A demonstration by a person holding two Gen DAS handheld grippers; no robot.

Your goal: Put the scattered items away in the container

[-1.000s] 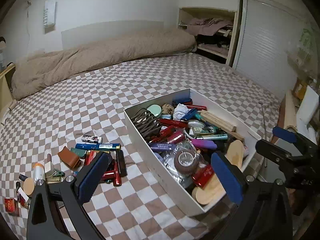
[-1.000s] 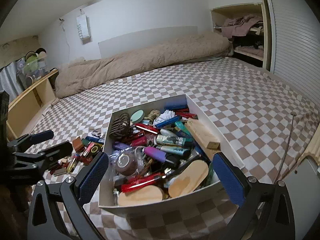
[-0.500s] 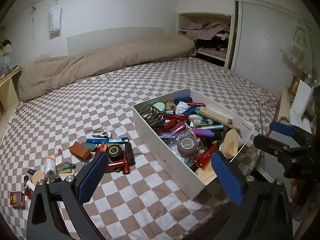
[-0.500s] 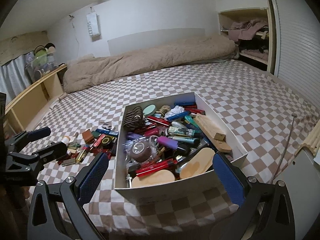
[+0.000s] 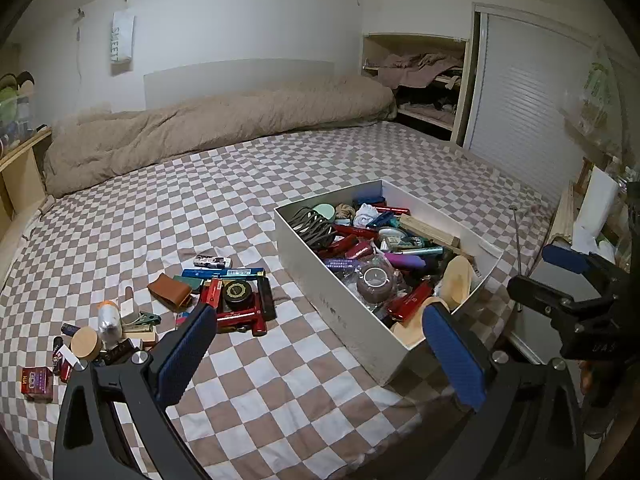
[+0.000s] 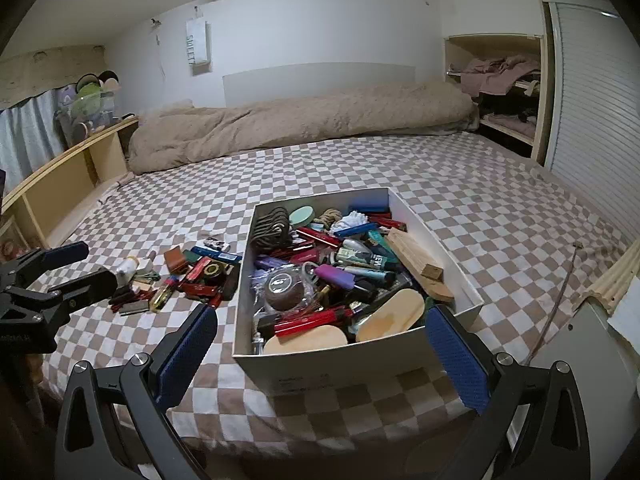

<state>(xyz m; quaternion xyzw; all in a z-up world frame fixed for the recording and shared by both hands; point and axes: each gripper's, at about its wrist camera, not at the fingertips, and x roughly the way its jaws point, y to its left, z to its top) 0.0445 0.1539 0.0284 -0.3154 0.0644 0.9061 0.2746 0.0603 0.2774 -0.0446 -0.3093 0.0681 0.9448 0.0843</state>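
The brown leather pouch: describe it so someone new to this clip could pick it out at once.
Start at the white box on the checkered bed; a pile of loose items lies on the sheet to its left. The pouch sits at the far edge of that pile, beside a teal case. It is the only tan, soft, folded thing among hard red, blue and black pieces.

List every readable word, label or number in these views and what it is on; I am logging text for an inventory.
"SWEET": white hanging bag on the back wall, letters running downward.
Print on the red packet, the round black tin and items in the white box: too small or blurred to read.
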